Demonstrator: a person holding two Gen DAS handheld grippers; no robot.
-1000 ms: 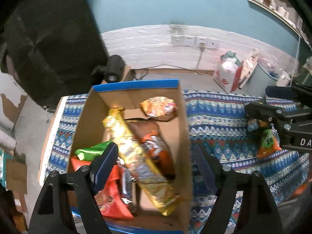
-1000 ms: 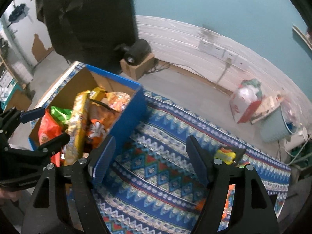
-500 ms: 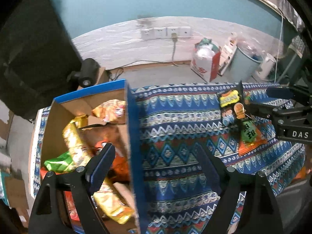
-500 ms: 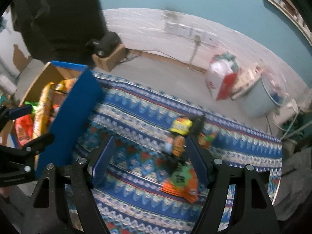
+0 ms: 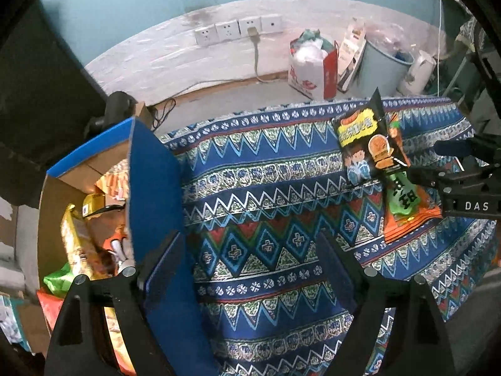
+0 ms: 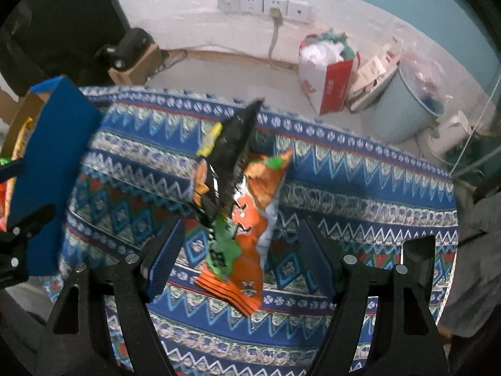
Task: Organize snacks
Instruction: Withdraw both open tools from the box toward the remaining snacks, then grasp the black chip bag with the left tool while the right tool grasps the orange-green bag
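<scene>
A blue cardboard box (image 5: 153, 188) holding several snack bags (image 5: 78, 244) stands at the left of the patterned cloth (image 5: 266, 194); its blue wall also shows in the right wrist view (image 6: 53, 156). A black snack bag (image 5: 363, 147) leans on an orange and green snack bag (image 5: 404, 200) at the right. In the right wrist view the black bag (image 6: 228, 156) stands tilted over the orange bag (image 6: 247, 238). My right gripper (image 6: 241, 260) is open, with the orange bag between its fingers. My left gripper (image 5: 250, 263) is open and empty beside the box.
Behind the table are a red and white bag (image 5: 313, 62), a pale blue bin (image 5: 385, 65), wall sockets (image 5: 238, 29) with a cable, and a small cardboard box with a black object (image 6: 134, 53). A dark panel (image 5: 40, 87) stands at the left.
Both grippers swung right, away from the box. The right gripper closed in on the two bags, which now lie between its open fingers. The box slid to the left edge of both views.
</scene>
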